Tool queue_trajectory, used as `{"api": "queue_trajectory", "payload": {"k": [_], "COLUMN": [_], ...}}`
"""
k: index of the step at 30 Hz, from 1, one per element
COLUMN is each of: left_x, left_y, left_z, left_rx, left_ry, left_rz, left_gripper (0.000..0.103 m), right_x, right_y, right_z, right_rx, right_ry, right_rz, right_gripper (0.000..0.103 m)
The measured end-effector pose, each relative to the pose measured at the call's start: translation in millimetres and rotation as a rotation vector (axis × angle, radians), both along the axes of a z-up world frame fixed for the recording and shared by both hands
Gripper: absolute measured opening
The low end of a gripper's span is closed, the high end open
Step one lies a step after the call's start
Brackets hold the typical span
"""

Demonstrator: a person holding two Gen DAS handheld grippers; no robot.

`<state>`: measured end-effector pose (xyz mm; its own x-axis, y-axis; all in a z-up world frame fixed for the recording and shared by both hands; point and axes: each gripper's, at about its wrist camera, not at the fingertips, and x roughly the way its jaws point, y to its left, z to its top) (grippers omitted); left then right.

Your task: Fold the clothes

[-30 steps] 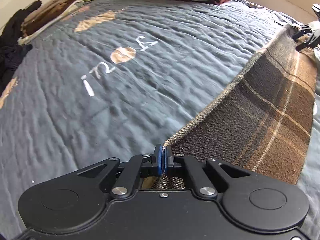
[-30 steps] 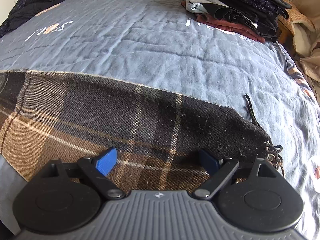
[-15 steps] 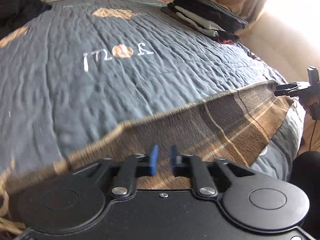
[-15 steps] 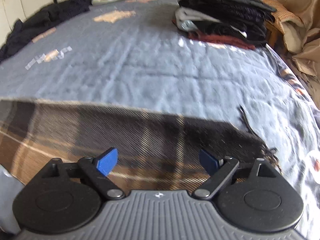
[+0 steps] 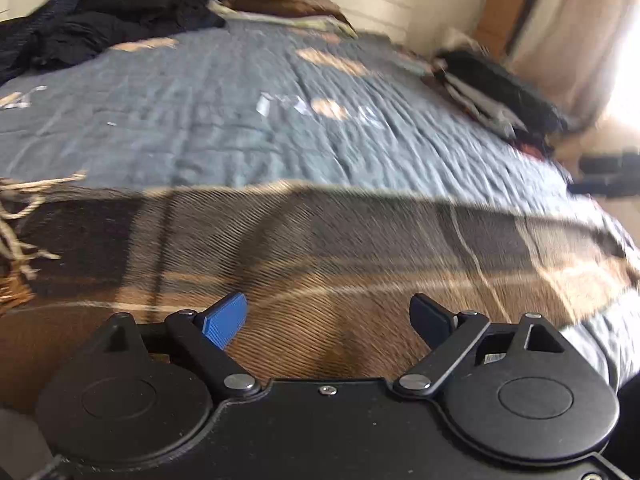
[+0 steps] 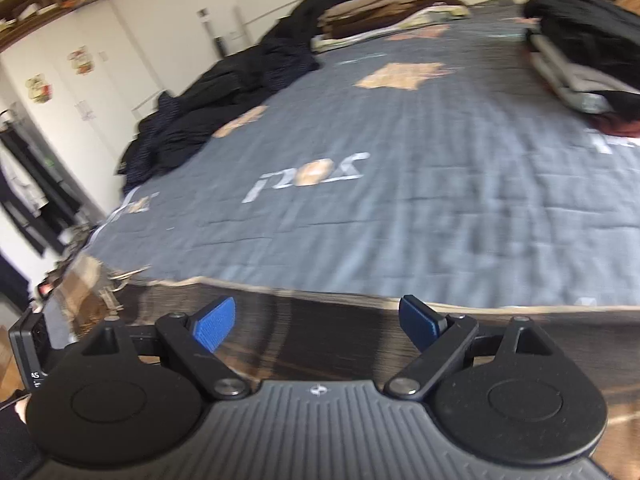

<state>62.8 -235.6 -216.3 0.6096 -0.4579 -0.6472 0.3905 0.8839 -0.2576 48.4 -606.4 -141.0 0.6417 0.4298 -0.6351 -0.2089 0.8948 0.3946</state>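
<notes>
**Handling the scarf: grip points and fabric behaviour**

We are holding both grippers over the brown-and-black plaid woven scarf with cream fringe point(image 5: 320, 240), which is lying flat along the near edge of the grey-blue quilted bed point(image 5: 248, 128). The left gripper point(image 5: 332, 316) and right gripper point(image 6: 320, 320) are showing jaws spread wide, gripping nothing. We are judging the fabric soft, light and limp; we are recommending pinching the end corners.
</notes>
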Motion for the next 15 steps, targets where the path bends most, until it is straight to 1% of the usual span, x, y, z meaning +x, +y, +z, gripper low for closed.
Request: {"api": "queue_trajectory", "payload": {"k": [1, 2, 3, 4, 6, 8, 10, 11, 13, 15], "left_x": [2.8, 8.2, 15.1, 18.9, 18.3, 12.9, 8.4, 6.4, 5.8, 21.5], "left_y": [8.3, 15.5, 19.6, 21.2, 21.7, 22.2, 30.7, 38.8, 59.4, 82.7], "left_z": [1.5, 0.0, -4.9, -10.8, -17.5, -9.3, 7.2, 17.2, 37.3, 58.6], "left_rx": [-0.004, -0.003, 0.007, 0.028, 0.071, 0.074, 0.059, 0.068, 0.101, 0.147], "left_ry": [-0.001, 0.021, 0.064, 0.096, 0.1, 0.078, 0.044, 0.01, -0.068, -0.104], "left_rz": [0.034, 0.058, 0.069, 0.063, 0.027, 0.016, 0.019, 0.021, 0.035, 0.087], "left_gripper": [0.088, 0.088, 0.088, 0.088, 0.088, 0.088, 0.088, 0.088, 0.089, 0.089], "right_x": [5.2, 10.2, 15.8, 21.6, 32.7, 38.0, 36.9, 35.7, 31.1, 27.7], "right_y": [15.5, 30.6, 43.2, 51.9, 64.6, 69.9, 72.0, 72.8, 74.9, 81.2], "right_z": [-3.5, -7.7, -13.1, -20.3, -36.5, -54.4, -63.6, -66.9, -60.4, -45.7], "right_rx": [-0.016, -0.036, -0.055, -0.076, -0.119, -0.168, -0.209, -0.227, -0.221, -0.194], "right_ry": [0.009, 0.02, 0.034, 0.055, 0.108, 0.179, 0.212, 0.224, 0.208, 0.18], "right_rz": [0.024, 0.046, 0.066, 0.075, 0.073, 0.068, 0.059, 0.054, 0.047, 0.057], "right_gripper": [0.089, 0.089, 0.089, 0.089, 0.089, 0.089, 0.089, 0.089, 0.089, 0.089]}}
